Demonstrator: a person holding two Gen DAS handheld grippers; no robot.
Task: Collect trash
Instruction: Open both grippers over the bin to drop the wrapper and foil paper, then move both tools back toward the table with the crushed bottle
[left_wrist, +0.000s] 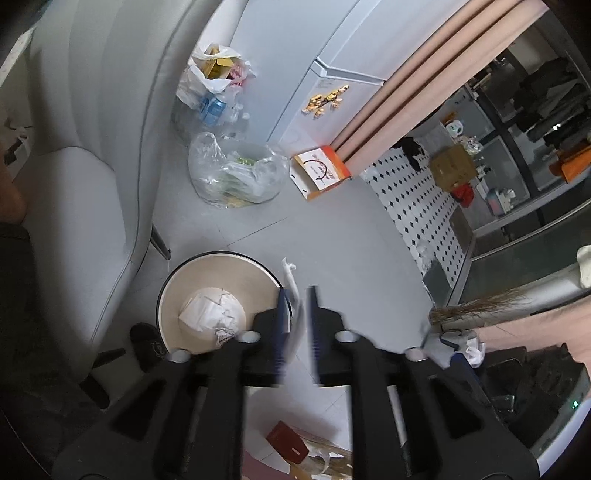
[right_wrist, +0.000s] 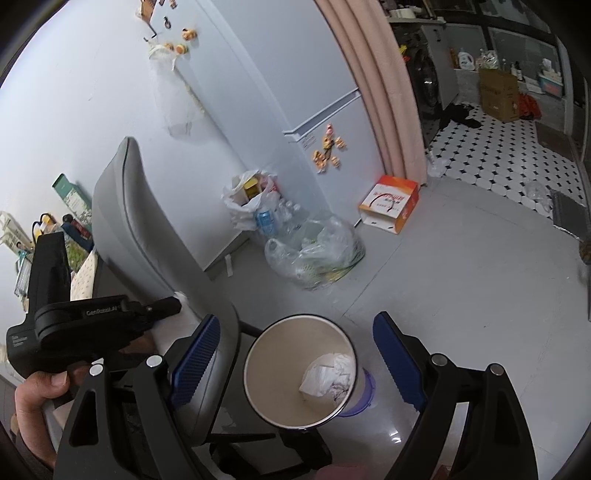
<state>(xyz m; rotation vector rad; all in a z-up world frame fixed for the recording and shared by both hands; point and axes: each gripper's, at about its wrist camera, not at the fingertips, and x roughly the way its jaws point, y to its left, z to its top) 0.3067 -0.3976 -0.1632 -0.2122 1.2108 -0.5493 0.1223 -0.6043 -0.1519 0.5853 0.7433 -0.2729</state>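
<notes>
Crumpled paper (right_wrist: 327, 374) is seen lying in the bin (right_wrist: 258, 373) just below the wide-open, empty right gripper (right_wrist: 295, 363), while a thin white scrap (left_wrist: 291, 291) is loosely flanked by the partly opened left gripper (left_wrist: 297, 317) beside that bin.

Black tool (right_wrist: 295, 354), ribbed blue pads (right_wrist: 194, 360)
</notes>
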